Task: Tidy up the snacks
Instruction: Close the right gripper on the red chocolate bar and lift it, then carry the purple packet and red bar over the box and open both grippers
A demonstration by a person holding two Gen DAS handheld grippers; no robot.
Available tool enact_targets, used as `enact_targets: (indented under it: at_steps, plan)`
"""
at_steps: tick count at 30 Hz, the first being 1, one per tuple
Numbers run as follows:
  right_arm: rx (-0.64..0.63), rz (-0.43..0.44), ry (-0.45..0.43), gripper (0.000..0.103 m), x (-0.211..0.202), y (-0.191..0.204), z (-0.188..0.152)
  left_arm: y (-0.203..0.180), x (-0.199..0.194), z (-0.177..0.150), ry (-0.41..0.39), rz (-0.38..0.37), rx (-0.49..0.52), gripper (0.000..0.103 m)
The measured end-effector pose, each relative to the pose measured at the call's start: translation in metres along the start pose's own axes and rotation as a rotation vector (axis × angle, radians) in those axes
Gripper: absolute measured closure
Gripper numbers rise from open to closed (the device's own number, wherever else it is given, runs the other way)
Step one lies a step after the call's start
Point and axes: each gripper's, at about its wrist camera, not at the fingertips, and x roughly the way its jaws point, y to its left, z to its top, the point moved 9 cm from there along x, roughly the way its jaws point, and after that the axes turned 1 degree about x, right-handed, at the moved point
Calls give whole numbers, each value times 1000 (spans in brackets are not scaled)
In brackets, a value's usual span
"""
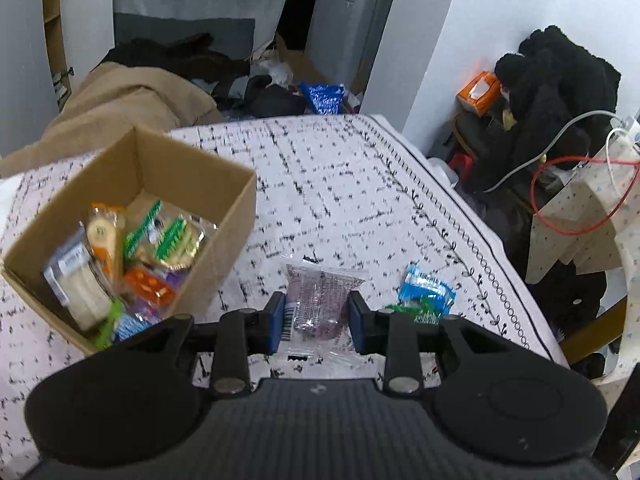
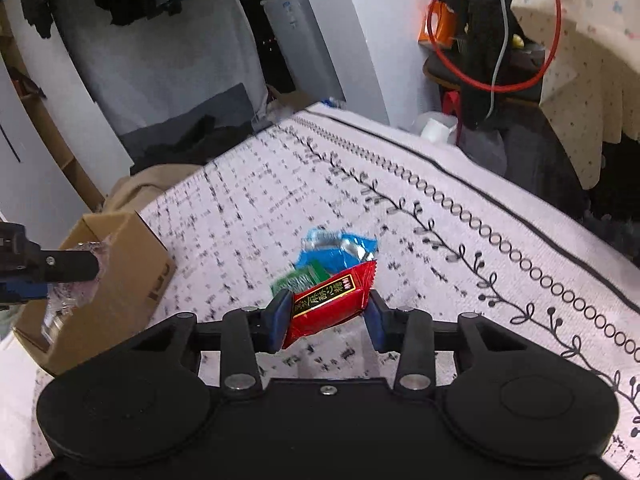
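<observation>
My left gripper (image 1: 318, 320) is shut on a clear packet with a purple snack (image 1: 320, 300), held just above the patterned tablecloth (image 1: 340, 184). To its left stands an open cardboard box (image 1: 236, 216) with several wrapped snacks inside. A blue packet (image 1: 430, 286) and a green packet (image 1: 416, 312) lie on the cloth to the right. My right gripper (image 2: 330, 320) is shut on a red snack packet (image 2: 332, 300), lifted off the cloth in front of the blue packet (image 2: 340, 250) and the green packet (image 2: 298, 280). At the left edge of the right wrist view, the left gripper (image 2: 76, 280) holds its clear packet (image 2: 68, 300) by the box (image 2: 132, 276).
A tan coat (image 1: 116, 104) lies beyond the table's far left edge. To the right stand a chair with black clothing (image 1: 560, 80), an orange tissue box (image 1: 478, 92) and red and white cables (image 1: 580, 232). The table's right edge (image 1: 500, 248) runs diagonally.
</observation>
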Motion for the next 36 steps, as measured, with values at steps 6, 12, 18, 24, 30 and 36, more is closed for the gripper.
enact_targets:
  at_steps: [6,12,18,24,30,36]
  plan:
    - [0,23,-40,64,-15,21,20,2,-10,20,-22,-21,24,71]
    - [-11,39,-65,64,-25,44,39,12,-18,46,-55,-31,32,71]
    - [-39,63,-79,64,-28,72,49,30,-22,73,-99,-30,18,71]
    - [-84,86,-71,64,-19,106,54,58,-18,87,-121,-44,-63,71]
    - [-99,121,-66,64,-4,141,58,89,-11,97,-124,-41,-128,71]
    - [-116,147,-52,64,12,172,57,120,0,98,-100,-32,-189,71]
